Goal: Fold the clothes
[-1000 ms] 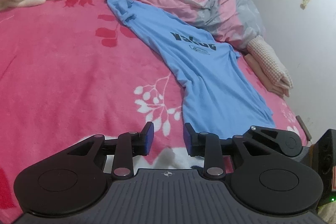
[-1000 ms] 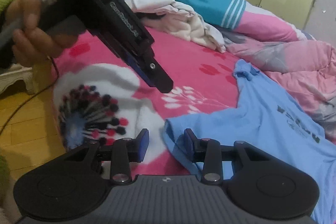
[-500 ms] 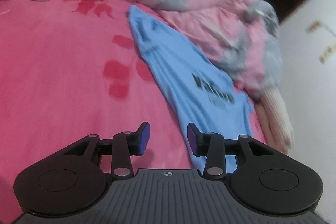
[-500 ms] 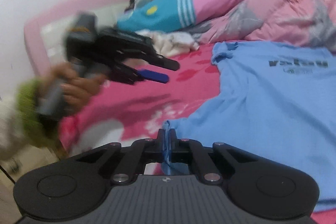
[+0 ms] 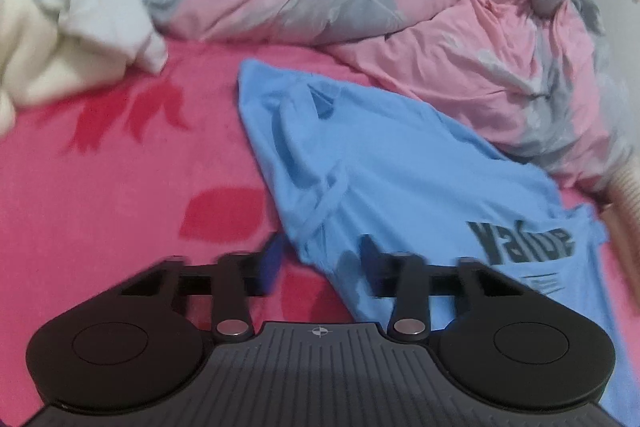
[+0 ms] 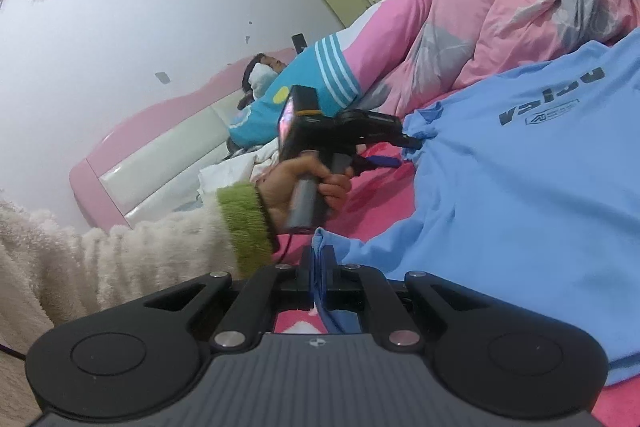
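Observation:
A light blue T-shirt (image 5: 400,179) with dark lettering lies spread on the pink bed blanket (image 5: 100,207). My left gripper (image 5: 320,263) hovers low over the shirt's left edge near a sleeve. Its jaws are closing, with a fold of the shirt's edge in the gap and the pads still apart from it. In the right wrist view the same T-shirt (image 6: 540,187) stretches away to the right. My right gripper (image 6: 318,267) is shut on a corner of its hem. A hand (image 6: 296,183) holds the left gripper (image 6: 400,151) at the shirt's far corner.
A crumpled pink and grey duvet (image 5: 440,27) lies just behind the shirt. A cream pile of clothes (image 5: 60,39) sits at the left. A teal striped plush (image 6: 304,83) rests by the pink headboard (image 6: 160,155). A fuzzy white sleeve (image 6: 120,259) crosses the right view's lower left.
The left gripper has travelled up the bed along the shirt to its sleeve edge and narrowed its jaws. The right gripper shut on the hem corner and rolled, tilting its view.

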### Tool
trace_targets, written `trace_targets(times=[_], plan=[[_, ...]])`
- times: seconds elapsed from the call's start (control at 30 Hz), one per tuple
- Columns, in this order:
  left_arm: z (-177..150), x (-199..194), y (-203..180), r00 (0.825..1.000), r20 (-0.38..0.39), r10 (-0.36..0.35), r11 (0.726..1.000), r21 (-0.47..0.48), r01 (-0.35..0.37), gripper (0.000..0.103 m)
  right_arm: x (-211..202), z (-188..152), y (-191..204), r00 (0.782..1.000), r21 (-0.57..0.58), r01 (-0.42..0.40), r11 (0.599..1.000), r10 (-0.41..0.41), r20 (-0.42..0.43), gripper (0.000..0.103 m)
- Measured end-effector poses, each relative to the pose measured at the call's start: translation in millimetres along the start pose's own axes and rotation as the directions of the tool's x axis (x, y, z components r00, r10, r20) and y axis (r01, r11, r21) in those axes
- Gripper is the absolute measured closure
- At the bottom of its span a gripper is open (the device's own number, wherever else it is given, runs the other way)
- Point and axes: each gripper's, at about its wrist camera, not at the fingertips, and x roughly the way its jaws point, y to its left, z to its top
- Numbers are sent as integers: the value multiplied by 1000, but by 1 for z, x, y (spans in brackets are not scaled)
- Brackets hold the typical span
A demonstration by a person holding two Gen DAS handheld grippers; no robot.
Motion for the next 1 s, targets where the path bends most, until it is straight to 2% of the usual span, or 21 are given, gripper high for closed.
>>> trace_targets(times=[0.07,0.17,0.3,0.6,0.83,1.0], plan=[[1,2,-1,999,22,26,1000,-1,-26,96,0,0,0,1000,-1,-6,1000,6,1,100],[8,-4,3,997,70,43,999,-22,-42,101,0,-1,-1,1000,-1,-14,1000,14,2,100],[29,-17,9,989,123,85,996,-12,-84,102,1,-1,7,999,-36,-31,999,31,-8,100],[53,-11,9,980,132,149,982,99,-163,102,23,-8,23,995,-101,-74,992,67,-75,100],[37,20,6,970,65,236,941,232,-245,102,44,-25,46,979,-190,-102,976,64,-195,100],[25,23,2,963,88,253,918,294,-268,102,53,-34,59,964,-235,-124,964,61,-258,100]])
